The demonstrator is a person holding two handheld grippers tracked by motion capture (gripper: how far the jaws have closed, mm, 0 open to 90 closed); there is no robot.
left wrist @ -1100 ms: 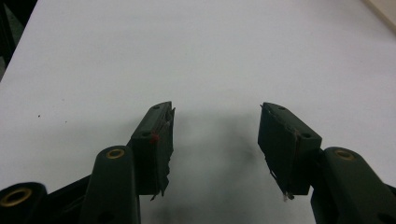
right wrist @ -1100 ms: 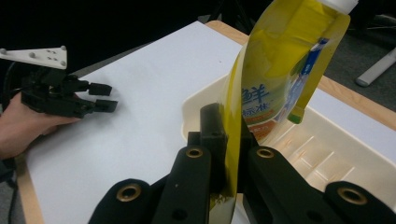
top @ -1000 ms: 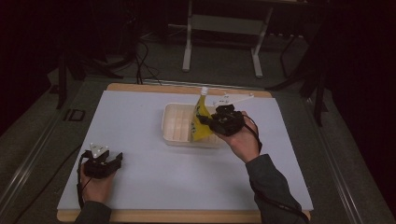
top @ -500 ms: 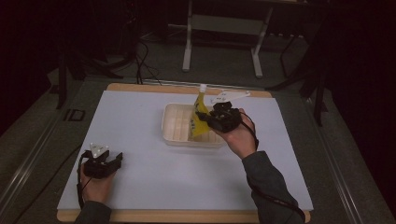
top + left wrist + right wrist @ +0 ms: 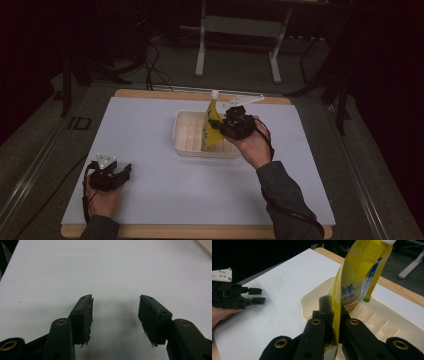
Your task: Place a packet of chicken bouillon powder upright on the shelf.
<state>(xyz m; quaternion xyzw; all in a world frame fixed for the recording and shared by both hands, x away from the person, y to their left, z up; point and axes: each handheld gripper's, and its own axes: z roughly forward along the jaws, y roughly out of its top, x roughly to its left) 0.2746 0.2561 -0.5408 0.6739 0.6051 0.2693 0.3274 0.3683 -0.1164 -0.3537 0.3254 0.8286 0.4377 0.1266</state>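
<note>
near left: left gripper (image 5: 117, 172) parked on white mat (image 5: 150, 200), jaws wide, nothing between | middle: right gripper (image 5: 220, 129) clamped on yellow pouch (image 5: 212, 125), upright over tray (image 5: 187, 135), right half | step: placing pouch | next: lower, release | room: tray's left half free, far rim close

Pouch (image 5: 212, 125) upright in tray (image 5: 186, 134); tray mid-table (image 5: 150, 120), toward far edge.

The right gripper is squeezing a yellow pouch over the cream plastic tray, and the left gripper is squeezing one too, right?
Not quite. The left gripper holds nothing: the left gripper view shows its jaws open over the bare white table. The right gripper does squeeze the yellow plastic pouch over the cream plastic tray.
</note>
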